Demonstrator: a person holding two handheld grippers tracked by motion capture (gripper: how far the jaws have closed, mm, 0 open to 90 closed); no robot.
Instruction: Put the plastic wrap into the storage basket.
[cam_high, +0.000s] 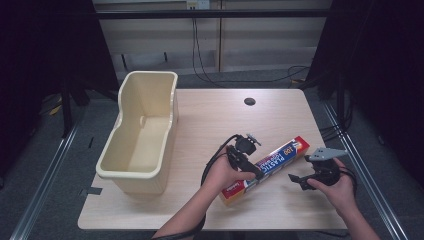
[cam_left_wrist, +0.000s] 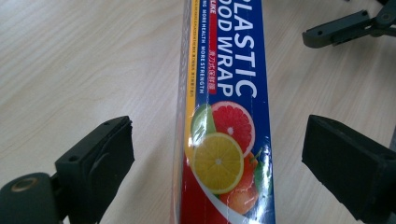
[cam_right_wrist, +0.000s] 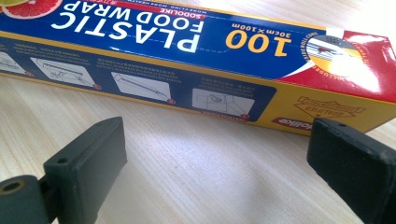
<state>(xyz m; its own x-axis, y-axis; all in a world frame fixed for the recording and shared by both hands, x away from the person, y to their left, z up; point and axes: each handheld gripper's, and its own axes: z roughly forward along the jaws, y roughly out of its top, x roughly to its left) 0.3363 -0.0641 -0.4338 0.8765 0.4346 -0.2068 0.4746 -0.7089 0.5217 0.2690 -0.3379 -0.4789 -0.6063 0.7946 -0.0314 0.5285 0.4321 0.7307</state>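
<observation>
A long blue, red and yellow box of plastic food wrap (cam_high: 272, 165) lies slantwise on the wooden table (cam_high: 210, 115), right of centre. My left gripper (cam_high: 254, 172) hovers over the box's near end. In the left gripper view it (cam_left_wrist: 219, 158) is open, one jaw on each side of the box (cam_left_wrist: 224, 93), touching neither side. My right gripper (cam_high: 296, 180) is just right of the box, pointing at it. In the right gripper view it (cam_right_wrist: 215, 163) is open over bare table, with the box (cam_right_wrist: 196, 56) lying crosswise just ahead.
A tall cream plastic bin (cam_high: 142, 132), with nothing in it, stands at the table's left. A dark cable hole (cam_high: 249, 101) sits near the far edge. The other gripper's jaw (cam_left_wrist: 341, 28) shows at the top right of the left gripper view.
</observation>
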